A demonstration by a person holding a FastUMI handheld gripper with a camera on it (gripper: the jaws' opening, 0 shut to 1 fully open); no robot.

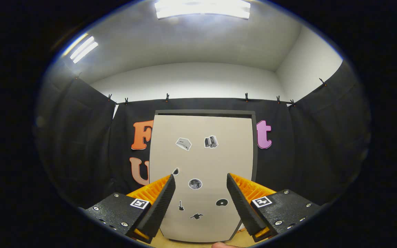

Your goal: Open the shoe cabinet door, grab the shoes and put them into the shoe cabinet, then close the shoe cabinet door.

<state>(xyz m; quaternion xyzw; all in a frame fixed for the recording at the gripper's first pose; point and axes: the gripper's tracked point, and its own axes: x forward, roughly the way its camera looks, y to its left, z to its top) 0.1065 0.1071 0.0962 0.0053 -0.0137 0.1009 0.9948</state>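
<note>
I have the gripper point(201, 179) spread wide, its 2 fingers holding nothing, with open air between them. Dead ahead at 12 o'clock, beyond the fingertips, stands the shoe cabinet point(253, 144), and its pale door point(202, 158) is flat and closed in the dark frame. Through the gap between the fingers I see several small stickers point(195, 183) on the door face, with 2 more higher up. I judge this to be step 1: the door is not yet opened. I cannot make out a handle, so my next move calls for finding which edge swings; the dark frame showing at 3 o'clock hints at that side, but I cannot tell. I cannot place the shoes from here. A fingertip-like shape point(223, 245) sits at 6 o'clock below the door.
</note>
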